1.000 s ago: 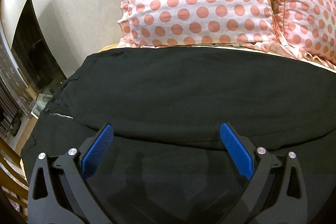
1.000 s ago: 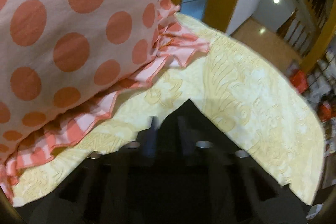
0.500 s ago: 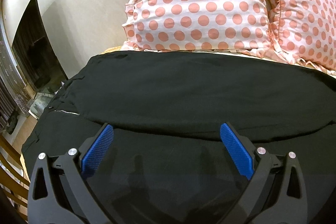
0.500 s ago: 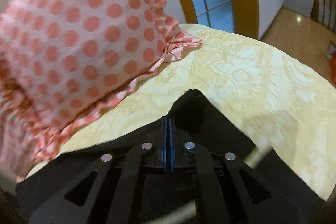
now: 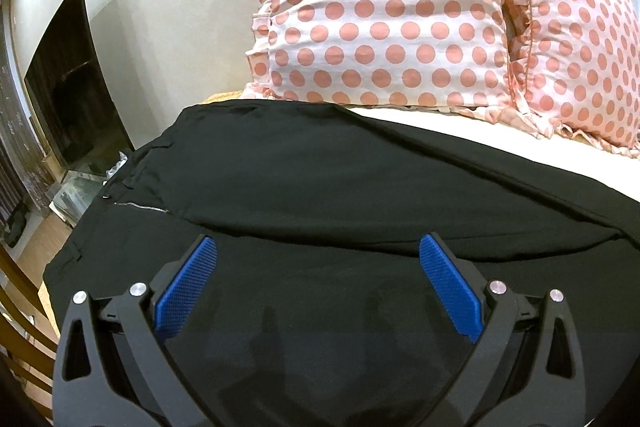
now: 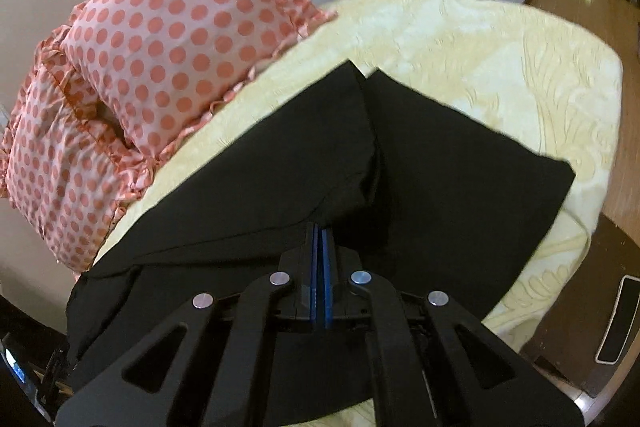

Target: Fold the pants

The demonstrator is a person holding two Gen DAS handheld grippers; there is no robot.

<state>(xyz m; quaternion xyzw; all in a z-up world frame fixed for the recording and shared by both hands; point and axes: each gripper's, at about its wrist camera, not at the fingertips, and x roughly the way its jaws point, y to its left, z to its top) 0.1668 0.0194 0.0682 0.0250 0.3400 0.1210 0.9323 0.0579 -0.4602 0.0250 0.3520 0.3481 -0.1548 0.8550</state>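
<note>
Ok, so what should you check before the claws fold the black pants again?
1. Black fabric pants lie flat on the yellow patterned bedspread: ok.
2. One leg lies folded over the other: ok.
3. Left claw open above the cloth: ok.
4. Right claw shut; whether it pinches cloth: cannot tell.
5. Pink polka-dot pillows apart from the pants: ok.
6. Leg ends lined up: not ok, they are splayed apart.

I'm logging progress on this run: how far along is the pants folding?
Early. The black pants lie lengthwise on the yellow bedspread, legs side by side, one overlapping the other. The right tool is shut, apparently pinching the fabric; the left tool hovers open. The cross folds remain.
</note>
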